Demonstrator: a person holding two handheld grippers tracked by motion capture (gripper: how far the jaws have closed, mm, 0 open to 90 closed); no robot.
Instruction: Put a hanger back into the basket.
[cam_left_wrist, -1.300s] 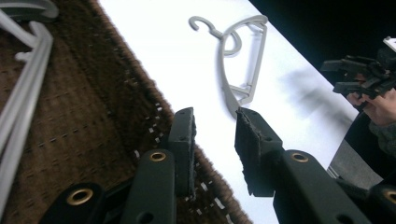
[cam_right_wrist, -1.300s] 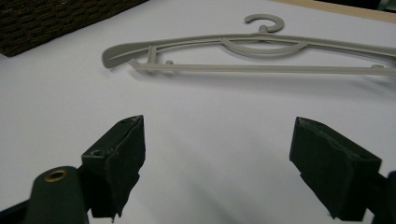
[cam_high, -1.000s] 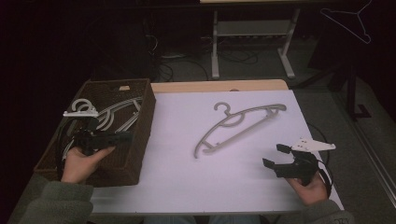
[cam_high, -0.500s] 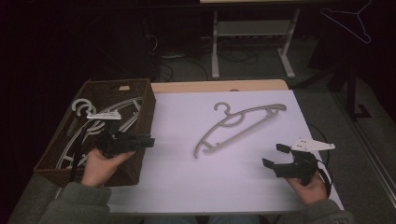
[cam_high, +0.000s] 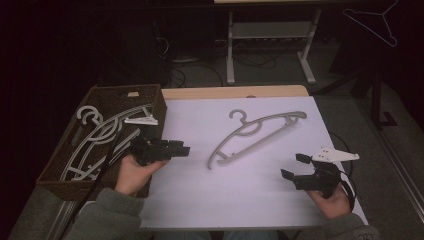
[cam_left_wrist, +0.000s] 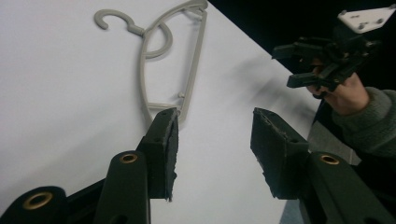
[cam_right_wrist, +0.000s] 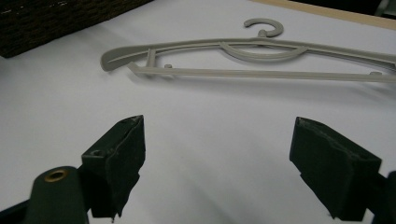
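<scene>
The grey hanger (cam_high: 257, 136) lies flat on the white bench (cam_high: 200, 200), alone near its middle, hook toward the far edge and its long bar running down toward the person. To the left of the hanger, at the bench's edge, stands a brown wicker basket (cam_high: 55, 177) with more hangers (cam_high: 102, 135) of the same kind piled inside.

The left gripper (cam_high: 182, 149) hovers between the basket and the hanger, pointing at the hanger's near end; its fingers (cam_left_wrist: 166, 144) have just been opening and stand spread, with nothing between them. The right gripper (cam_high: 295, 167) rests low to the right of the hanger, its fingers (cam_right_wrist: 123, 154) spread wide and empty.

This looks like the approach to picking up the single hanger. The next move probably calls for bringing the left fingers around the hanger's near tip or lower bar, low enough to straddle the thin plastic against the bench, then pinching.
</scene>
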